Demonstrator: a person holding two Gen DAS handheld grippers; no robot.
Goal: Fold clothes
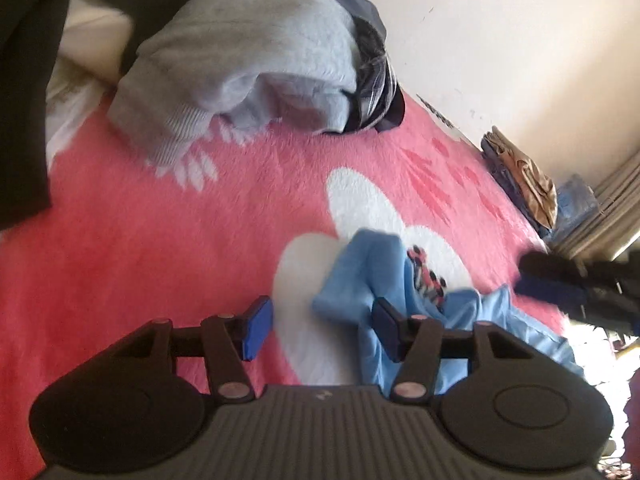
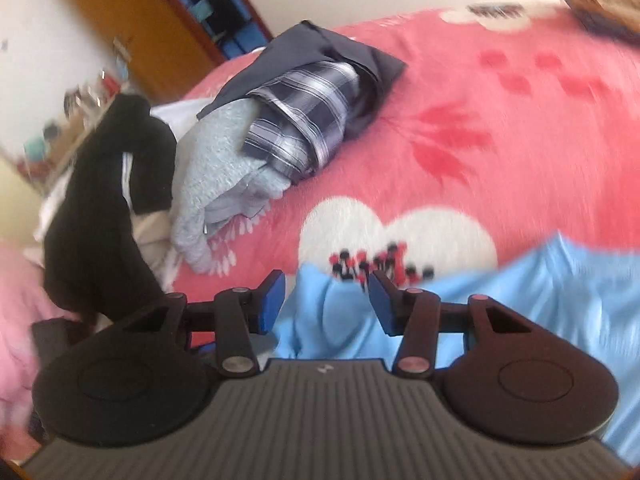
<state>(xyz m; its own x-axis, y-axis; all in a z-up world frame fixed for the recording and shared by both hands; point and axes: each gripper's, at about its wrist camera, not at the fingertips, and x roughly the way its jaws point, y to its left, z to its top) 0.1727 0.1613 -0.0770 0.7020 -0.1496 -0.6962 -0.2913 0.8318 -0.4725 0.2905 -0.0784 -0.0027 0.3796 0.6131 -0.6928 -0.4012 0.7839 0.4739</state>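
- The blue garment (image 1: pixel 384 300) lies rumpled on the bed, over the white heart print of the pink blanket (image 1: pixel 160 240), on the near side.
- In the left wrist view the left claw (image 1: pixel 320 326) hangs just above the garment's left edge. Its jaws stand apart with nothing clamped: the right pad sits over a blue fold, the left pad over bare white print.
- In the right wrist view the right claw (image 2: pixel 326 300) is also released. The cloth (image 2: pixel 440 320) shows between and beyond its jaws, spreading away to the right; no pad presses on it.
- The garment's long run seems to go from the left claw toward the near right, so each claw looks placed near one end. Blur hides the exact edges.
- My judgement: the coming move is a pinch on an edge or corner by each claw, then lifting to spread the cloth.
- Far left, well apart from the garment, sits a pile (image 2: pixel 248 128): grey knit, plaid shirt, dark cloth.
- A pale wall (image 1: pixel 500 40) runs behind the bed; a wooden door (image 2: pixel 120 8) shows far left.
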